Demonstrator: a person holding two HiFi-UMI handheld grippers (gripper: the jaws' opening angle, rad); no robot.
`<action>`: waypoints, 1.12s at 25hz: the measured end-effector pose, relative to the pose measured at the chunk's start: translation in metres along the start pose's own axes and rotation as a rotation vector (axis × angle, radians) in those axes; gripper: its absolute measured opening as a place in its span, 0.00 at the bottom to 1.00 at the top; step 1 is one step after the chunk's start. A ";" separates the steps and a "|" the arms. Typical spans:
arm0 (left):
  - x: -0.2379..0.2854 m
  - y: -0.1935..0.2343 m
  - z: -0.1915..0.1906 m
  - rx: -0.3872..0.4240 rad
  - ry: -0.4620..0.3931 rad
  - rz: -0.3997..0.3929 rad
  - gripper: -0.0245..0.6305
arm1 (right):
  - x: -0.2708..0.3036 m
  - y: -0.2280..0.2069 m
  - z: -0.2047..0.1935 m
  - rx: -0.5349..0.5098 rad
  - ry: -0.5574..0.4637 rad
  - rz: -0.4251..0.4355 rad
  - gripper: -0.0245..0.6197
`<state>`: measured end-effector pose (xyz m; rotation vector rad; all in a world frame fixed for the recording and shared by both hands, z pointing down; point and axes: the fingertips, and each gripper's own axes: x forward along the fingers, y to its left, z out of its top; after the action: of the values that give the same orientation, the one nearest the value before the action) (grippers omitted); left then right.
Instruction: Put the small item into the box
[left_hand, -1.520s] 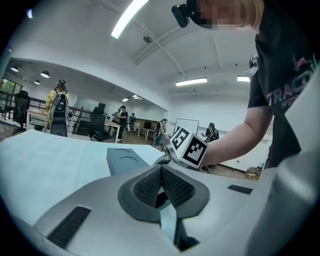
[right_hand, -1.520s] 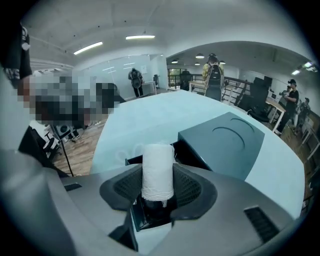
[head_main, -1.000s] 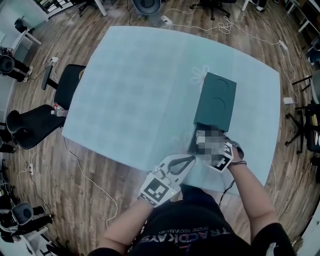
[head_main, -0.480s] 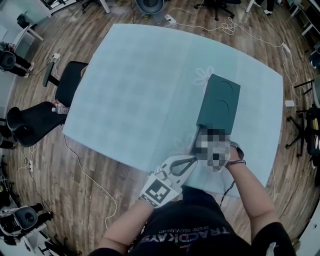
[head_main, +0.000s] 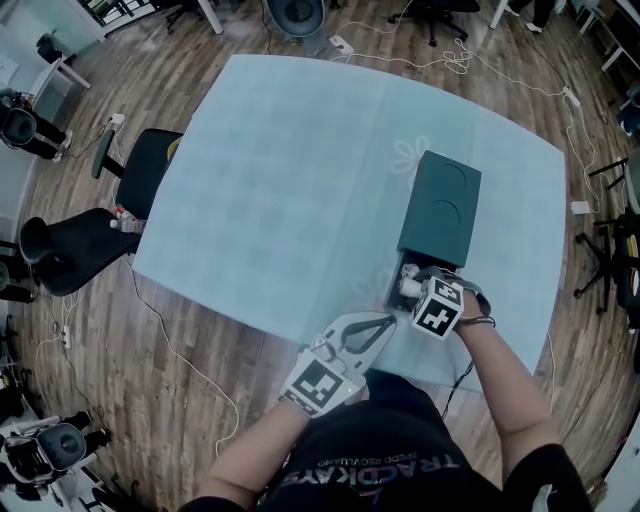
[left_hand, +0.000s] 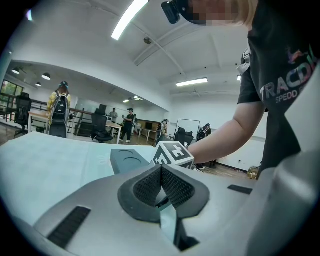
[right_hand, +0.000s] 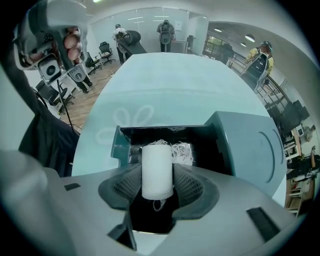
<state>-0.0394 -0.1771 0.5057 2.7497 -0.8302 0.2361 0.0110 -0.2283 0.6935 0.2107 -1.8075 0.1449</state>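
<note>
A dark teal box (head_main: 440, 205) lies on the pale blue table (head_main: 300, 170), its drawer (head_main: 404, 292) pulled out toward me. My right gripper (head_main: 411, 288) points steeply down over that drawer. It is shut on a small white roll (right_hand: 157, 170), and both pads touch the roll's sides. Those jaws have just been opening a little with the roll still between them. Under the roll the drawer (right_hand: 200, 140) holds white shredded filler (right_hand: 184, 151). My left gripper (head_main: 367, 330) rests at the table's near edge, shut and empty, with its pads (left_hand: 170, 186) meeting.
Two round recesses mark the box lid (right_hand: 260, 145). A flower print (head_main: 405, 152) lies on the cloth beside the box. Office chairs (head_main: 90, 230) stand left of the table, and cables (head_main: 440, 55) run across the wooden floor behind it.
The right gripper stays over the open drawer, where a blurred patch hid it in the earlier frames. The left gripper has not moved.
</note>
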 end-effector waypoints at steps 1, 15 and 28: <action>-0.002 -0.002 0.001 0.004 0.000 0.000 0.09 | -0.002 0.000 0.001 0.002 0.000 -0.005 0.38; -0.041 -0.026 0.014 0.060 -0.014 -0.014 0.09 | -0.066 0.012 0.022 0.140 -0.145 -0.119 0.37; -0.092 -0.029 0.039 0.108 -0.085 -0.043 0.09 | -0.191 0.027 0.057 0.634 -0.778 -0.385 0.07</action>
<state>-0.0961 -0.1171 0.4416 2.8934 -0.8001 0.1606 -0.0040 -0.2011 0.4942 1.1898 -2.3905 0.3991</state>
